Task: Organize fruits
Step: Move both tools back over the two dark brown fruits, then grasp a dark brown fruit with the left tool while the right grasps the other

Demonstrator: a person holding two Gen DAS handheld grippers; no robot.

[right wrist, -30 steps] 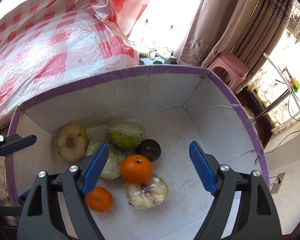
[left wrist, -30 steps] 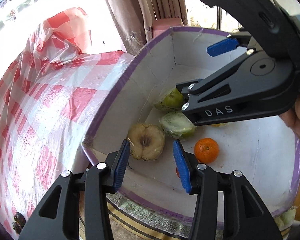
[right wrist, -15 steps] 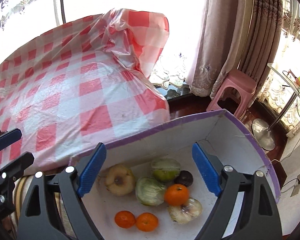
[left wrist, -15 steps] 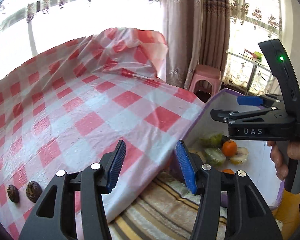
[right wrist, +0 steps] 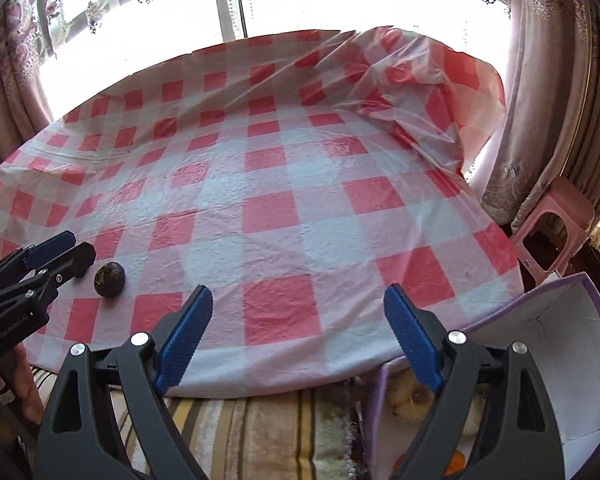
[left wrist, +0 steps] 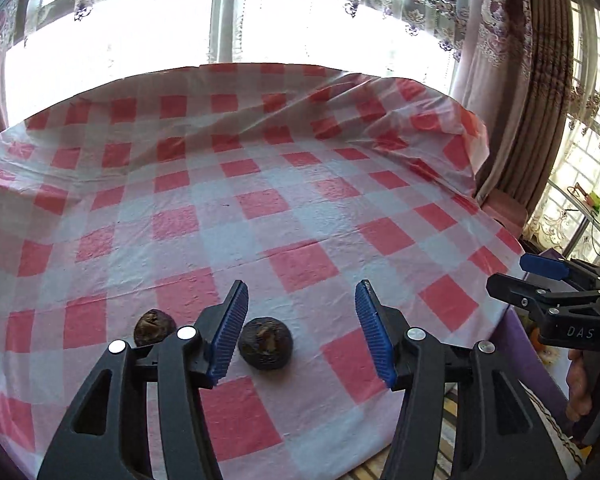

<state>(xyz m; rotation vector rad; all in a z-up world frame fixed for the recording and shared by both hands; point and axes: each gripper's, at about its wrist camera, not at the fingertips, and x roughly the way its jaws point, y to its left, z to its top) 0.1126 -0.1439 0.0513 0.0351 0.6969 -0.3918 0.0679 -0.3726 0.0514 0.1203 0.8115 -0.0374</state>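
Note:
Two dark wrinkled fruits lie on the red-and-white checked cloth. One fruit (left wrist: 265, 343) sits just ahead of my open left gripper (left wrist: 300, 330), close to its left finger. The other fruit (left wrist: 153, 326) lies left of it, partly behind that finger. In the right wrist view one dark fruit (right wrist: 109, 274) shows beside the left gripper (right wrist: 66, 250). My right gripper (right wrist: 298, 334) is open and empty over the table's near edge. The purple-rimmed white box (right wrist: 556, 328) stands at lower right with pale and orange fruit inside, mostly hidden by the right finger.
The checked tablecloth (left wrist: 284, 200) covers the table and bunches up at the far right. A pink stool (right wrist: 552, 220) stands by the curtains at right. A striped cloth (right wrist: 268, 432) lies below the table's near edge.
Both grippers have swung away from the box interior up and left toward the table. The left gripper now faces the two dark fruits; the box has dropped to the right wrist view's lower right corner.

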